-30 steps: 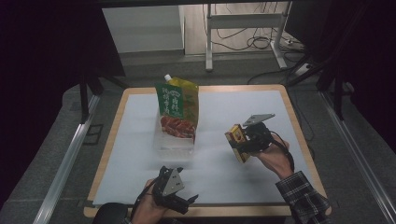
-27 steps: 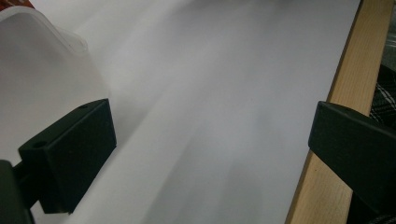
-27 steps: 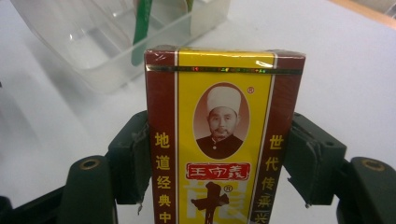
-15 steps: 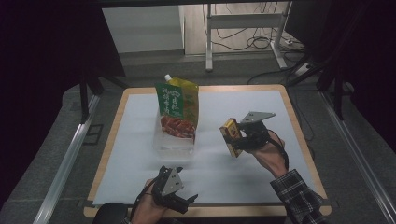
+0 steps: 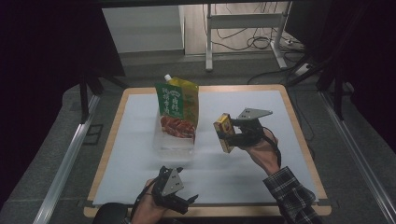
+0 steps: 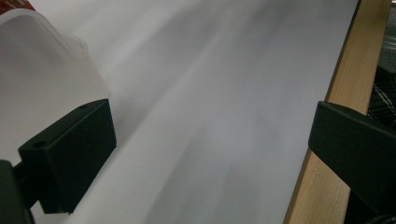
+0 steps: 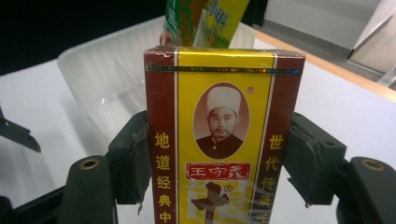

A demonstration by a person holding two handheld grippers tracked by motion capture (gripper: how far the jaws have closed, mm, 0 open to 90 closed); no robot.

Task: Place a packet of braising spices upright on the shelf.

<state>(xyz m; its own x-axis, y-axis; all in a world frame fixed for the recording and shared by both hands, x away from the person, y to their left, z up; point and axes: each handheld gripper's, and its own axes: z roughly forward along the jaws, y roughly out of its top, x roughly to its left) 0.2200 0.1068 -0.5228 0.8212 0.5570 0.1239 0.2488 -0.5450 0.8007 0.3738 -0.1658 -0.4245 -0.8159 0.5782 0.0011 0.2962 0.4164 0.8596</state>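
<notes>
The right gripper (image 5: 225,133) clamps the box (image 5: 224,132) aloft, right of the tub (image 5: 173,145) holding the pouch (image 5: 178,108). Carrying step, I judge; next, lower the box into the tub. The left gripper (image 5: 189,201) rests near, jaws wide.

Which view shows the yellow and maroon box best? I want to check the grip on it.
The right gripper view: the box stands close up, facing the camera, with a black pad pressed on each side. The high view shows the box small and tilted in the right gripper, beside the clear tub.
</notes>
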